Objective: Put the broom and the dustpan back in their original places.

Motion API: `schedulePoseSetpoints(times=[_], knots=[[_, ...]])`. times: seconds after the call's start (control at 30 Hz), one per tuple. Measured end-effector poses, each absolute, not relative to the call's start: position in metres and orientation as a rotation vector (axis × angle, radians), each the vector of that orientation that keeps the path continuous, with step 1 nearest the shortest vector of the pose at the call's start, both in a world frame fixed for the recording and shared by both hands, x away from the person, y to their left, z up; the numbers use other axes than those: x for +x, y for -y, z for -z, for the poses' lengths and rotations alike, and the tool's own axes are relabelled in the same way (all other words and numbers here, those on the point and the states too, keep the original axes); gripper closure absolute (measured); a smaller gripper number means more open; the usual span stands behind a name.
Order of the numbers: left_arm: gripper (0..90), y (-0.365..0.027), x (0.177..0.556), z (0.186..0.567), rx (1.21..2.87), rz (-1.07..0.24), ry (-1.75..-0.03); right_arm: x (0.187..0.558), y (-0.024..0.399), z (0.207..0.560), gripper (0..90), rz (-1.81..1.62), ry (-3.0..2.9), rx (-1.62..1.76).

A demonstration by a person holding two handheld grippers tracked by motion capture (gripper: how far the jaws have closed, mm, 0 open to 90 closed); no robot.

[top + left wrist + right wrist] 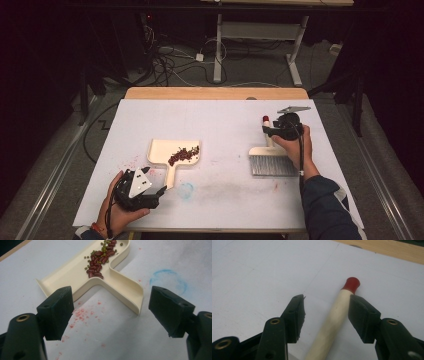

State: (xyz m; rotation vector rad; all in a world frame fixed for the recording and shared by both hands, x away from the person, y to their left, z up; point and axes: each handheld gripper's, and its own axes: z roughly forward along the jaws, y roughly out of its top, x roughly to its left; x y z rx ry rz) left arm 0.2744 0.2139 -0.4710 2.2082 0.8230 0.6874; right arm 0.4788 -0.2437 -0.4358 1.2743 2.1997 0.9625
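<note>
1. Brush (272,159) in the high view: it lies flat on the white sheet (220,125) that covers the bench, toward the right side, grey bristles toward the person and the pale handle with its red tip pointing away. The right claw (267,131) sits over the handle near the red tip, held by the person's right hand (295,145). The cream dustpan (172,154) lies left of centre, well apart from the brush, with a line of dark red beans (183,155) along its deep edge. The left claw (161,191) rests just beside the end of the dustpan's handle, held in the left hand (120,212). A faint blue ring (185,190) marks the sheet just right of that claw.

2. Left gripper view: the left claw (110,312) stands wide apart with nothing between its pads. The dustpan's handle end (130,297) lies just ahead of the gap, touching neither pad. Red beans (100,261) mixed with small green ones are heaped in the pan. Red crumbs (81,313) speckle the sheet near the left pad.

3. Right gripper view: the right claw (325,307) is parted, and the brush handle (332,322) runs up through the gap, close against the right-hand pad and clear of the other. The red tip (351,284) pokes out beyond the pads. The handle lies on the sheet, not clamped.
</note>
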Motion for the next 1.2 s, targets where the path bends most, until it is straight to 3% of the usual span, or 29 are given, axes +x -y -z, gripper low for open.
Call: schedulePoseSetpoints(times=[0.3, 0.7, 1.2], knots=[[19.7, -0.216, 0.276, 0.471, 2.201, -0.695, -0.852, 0.463, 0.234, 0.439, 44.5, -0.997, -2.186, 1.231], [19.3, -0.213, 0.274, 0.472, 2.204, -0.686, -0.818, 0.443, 0.234, 0.417, 33.0, -1.1, -2.097, 1.152], [17.0, -0.21, 0.273, 0.473, 2.217, -0.665, -0.808, 0.421, 0.233, 0.398, 29.7, -1.151, -2.083, 1.061]])
